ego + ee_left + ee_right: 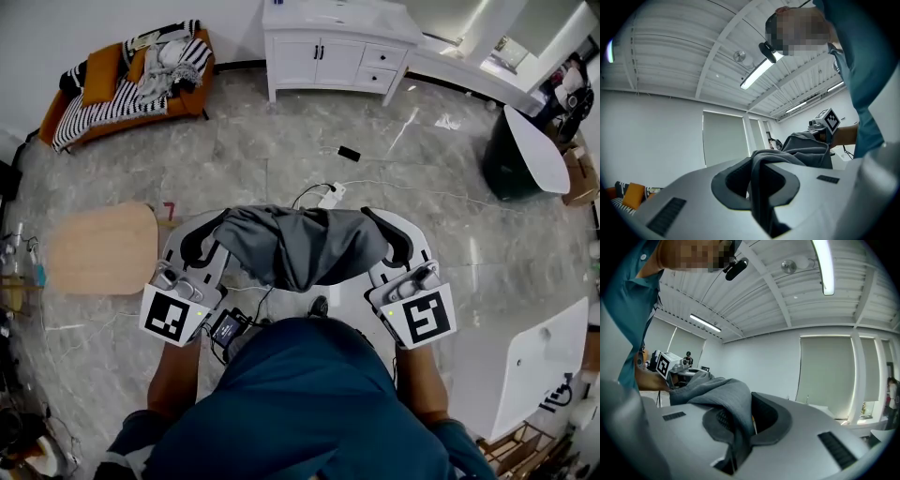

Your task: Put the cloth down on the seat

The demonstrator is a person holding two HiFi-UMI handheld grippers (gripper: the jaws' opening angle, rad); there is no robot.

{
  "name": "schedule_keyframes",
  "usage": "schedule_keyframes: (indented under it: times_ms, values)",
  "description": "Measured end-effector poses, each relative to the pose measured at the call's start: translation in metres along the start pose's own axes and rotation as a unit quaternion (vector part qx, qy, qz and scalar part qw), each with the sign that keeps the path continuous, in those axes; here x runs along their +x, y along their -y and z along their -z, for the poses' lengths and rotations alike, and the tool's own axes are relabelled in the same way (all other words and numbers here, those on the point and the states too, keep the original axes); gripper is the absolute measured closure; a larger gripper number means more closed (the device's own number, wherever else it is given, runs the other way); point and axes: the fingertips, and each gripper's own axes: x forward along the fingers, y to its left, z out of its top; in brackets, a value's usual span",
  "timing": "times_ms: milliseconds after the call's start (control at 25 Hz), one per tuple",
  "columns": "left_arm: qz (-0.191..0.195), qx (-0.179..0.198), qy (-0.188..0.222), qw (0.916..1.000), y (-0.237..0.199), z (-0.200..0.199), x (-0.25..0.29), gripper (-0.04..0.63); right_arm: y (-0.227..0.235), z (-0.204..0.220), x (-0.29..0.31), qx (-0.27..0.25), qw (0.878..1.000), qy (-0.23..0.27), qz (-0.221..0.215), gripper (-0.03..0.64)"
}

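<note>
We count two grippers and one cloth. The left gripper [208,239] and the right gripper [392,239] are held level and side by side in front of the person's body. Each carries one marker cube, so there are two cubes in all. The grey cloth [300,246] hangs bunched between the grippers, clear of the floor [281,141], with one end in each.

In the left gripper view, the jaws of the left gripper [757,183] are closed tight on a fold of the cloth [806,147]. The rest of the cloth runs off toward the other gripper. In the right gripper view we see the same thing mirrored. The right gripper [740,430] pinches one fold of the cloth [715,394] between closed jaws.

Around the person, in the head view, we count:
- One orange sofa [187,101] against the far wall at upper left, well apart from the cloth. One striped blanket [98,114] and a heap of pale clothes lie on it.
- One white cabinet [328,56] against the same wall.
- One pale wooden panel [103,248] with rounded corners, low down and just left of the left gripper.
- One small black object [349,153] on the grey stone floor. We cannot tell what it is.
- One white plug [328,199] on the floor, with a thin cable.
- Two white slabs at the right, one upper [534,141] and one lower [544,366].
</note>
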Motion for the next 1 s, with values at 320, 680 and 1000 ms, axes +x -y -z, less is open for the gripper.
schedule_keyframes:
  times_ms: [320,680,1000]
  values:
    - [-0.037,0.021,-0.009,0.9990,-0.011,-0.005,0.058,0.571,0.065,0.001,0.028,-0.008,0.999,0.012,-0.037,0.584]
    - [-0.047,0.116,-0.037,0.9915,-0.008,0.013,0.056,0.571,0.062,0.012,0.037,-0.024,0.999,0.033,-0.035,0.584]
    - [-0.033,0.110,-0.003,0.9934,-0.085,0.009,0.072,0.571,0.066,-0.007,0.111,-0.035,0.999,0.024,-0.022,0.584]
